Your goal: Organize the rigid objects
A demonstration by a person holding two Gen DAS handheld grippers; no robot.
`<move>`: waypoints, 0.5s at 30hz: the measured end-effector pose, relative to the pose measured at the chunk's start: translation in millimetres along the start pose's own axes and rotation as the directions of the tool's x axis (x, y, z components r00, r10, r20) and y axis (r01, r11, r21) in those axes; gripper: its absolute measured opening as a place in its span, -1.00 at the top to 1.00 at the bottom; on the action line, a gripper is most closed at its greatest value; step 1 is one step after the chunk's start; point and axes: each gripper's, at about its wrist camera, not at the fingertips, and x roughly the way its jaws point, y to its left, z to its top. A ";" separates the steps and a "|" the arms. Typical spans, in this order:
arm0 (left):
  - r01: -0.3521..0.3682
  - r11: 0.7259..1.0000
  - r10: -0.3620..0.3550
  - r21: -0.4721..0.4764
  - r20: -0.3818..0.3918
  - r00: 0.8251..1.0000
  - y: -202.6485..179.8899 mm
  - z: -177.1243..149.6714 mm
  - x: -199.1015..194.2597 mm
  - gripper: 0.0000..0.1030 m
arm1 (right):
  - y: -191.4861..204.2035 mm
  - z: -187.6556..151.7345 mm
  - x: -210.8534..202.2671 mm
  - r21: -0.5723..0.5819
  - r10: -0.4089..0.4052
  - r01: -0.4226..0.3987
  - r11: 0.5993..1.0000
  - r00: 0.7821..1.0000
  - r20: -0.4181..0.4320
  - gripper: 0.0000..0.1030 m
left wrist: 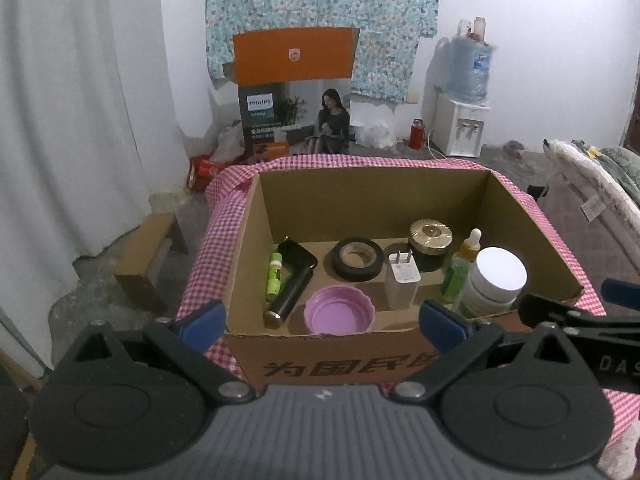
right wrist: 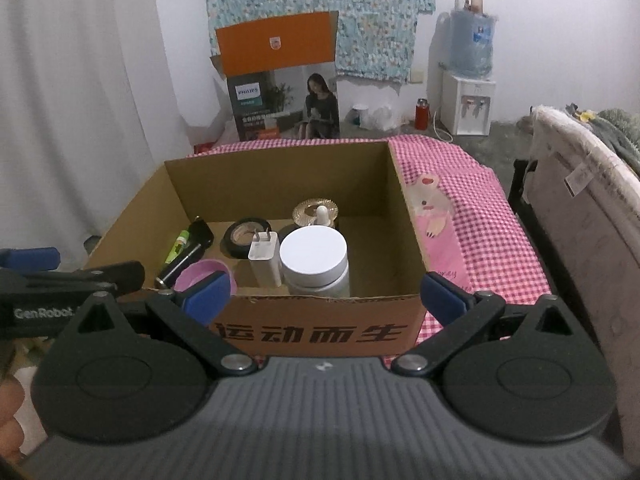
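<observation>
**Box filled, both tools empty**

Judging by how things lie, the sorting looks close to finished. The cardboard box [left wrist: 372, 200] sits on the worktop [right wrist: 472, 216], which is covered in a pink checked cloth, and every loose item in view is already inside it. No rigid object shows on the cloth outside the box, so little or nothing seems left to collect; whether more waits out of frame cannot be told.

The left tool [left wrist: 322, 322] hangs just in front of the box's near wall with its blue pads spread wide and nothing between them. The right tool [right wrist: 326, 296] is held the same way, wide apart and empty, beside the left one at the near wall.

Inside, the items stand in a loose row along the floor of the box. At the left, a green tube [left wrist: 274, 276] lies against a black handheld device [left wrist: 292, 280]. A pink lid [left wrist: 339, 310] rests open side up near the front wall. Behind it lies a roll of black tape [left wrist: 357, 258], flat. A white plug adapter [left wrist: 402, 280] stands upright with its prongs up. A dark jar with a gold cap [left wrist: 430, 246] stands further back. At the right, a green dropper bottle [left wrist: 460, 268] stands just beside a white-lidded jar [left wrist: 496, 278], the largest piece.
</observation>
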 end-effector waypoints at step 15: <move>-0.011 1.000 0.011 0.016 -0.021 1.000 -2.5 3.5 7.7 -1.00 | 1.9 3.9 3.6 -0.015 0.004 -0.005 1.000 1.000 -0.012 -0.97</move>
